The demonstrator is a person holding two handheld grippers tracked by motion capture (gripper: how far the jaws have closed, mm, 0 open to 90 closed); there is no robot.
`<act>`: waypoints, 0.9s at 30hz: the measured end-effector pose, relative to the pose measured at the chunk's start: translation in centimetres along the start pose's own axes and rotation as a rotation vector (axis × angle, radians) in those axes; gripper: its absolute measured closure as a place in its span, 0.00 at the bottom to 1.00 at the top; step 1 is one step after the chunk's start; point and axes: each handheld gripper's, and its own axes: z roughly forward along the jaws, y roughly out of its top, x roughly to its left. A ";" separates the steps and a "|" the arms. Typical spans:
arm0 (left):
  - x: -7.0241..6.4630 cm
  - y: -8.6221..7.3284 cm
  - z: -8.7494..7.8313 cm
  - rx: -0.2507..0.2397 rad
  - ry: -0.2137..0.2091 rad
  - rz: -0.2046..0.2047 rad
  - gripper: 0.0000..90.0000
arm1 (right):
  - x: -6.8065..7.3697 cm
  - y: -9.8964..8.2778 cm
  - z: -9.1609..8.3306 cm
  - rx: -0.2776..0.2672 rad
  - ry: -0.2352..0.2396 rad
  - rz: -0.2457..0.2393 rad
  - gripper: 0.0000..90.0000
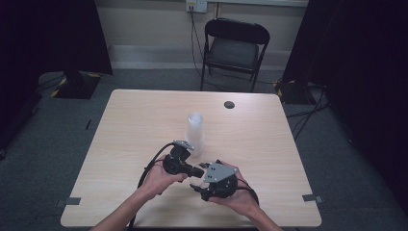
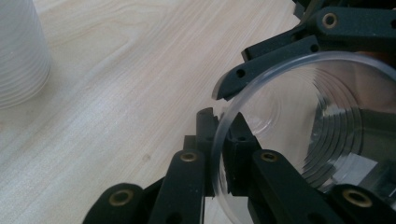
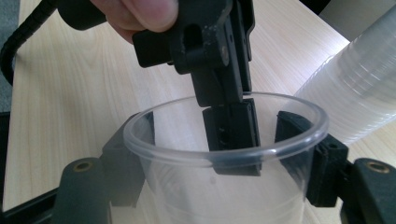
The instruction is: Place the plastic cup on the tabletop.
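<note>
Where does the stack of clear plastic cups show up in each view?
High view: stack of cups upright at table centre, just beyond the hands.
Left gripper view: top left corner.
Right gripper view: right edge, slanting.
Shared landmark: left gripper pinching the clear cup by its rim.

There is no text, label, brand, number or sign that can be read in any of the views.
</note>
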 end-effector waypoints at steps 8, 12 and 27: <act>0.1 -0.1 -0.2 -0.033 0.015 0.019 0.91 | -0.3 -0.2 -0.1 -0.009 -0.012 0.035 0.34; 0.0 -0.1 -0.2 -0.041 0.022 0.030 0.88 | -0.3 -0.2 -0.3 -0.011 -0.018 0.044 0.34; 0.2 -0.2 -1.9 -0.148 0.005 0.023 0.72 | -1.2 -0.7 -0.9 -0.022 -0.036 0.131 0.34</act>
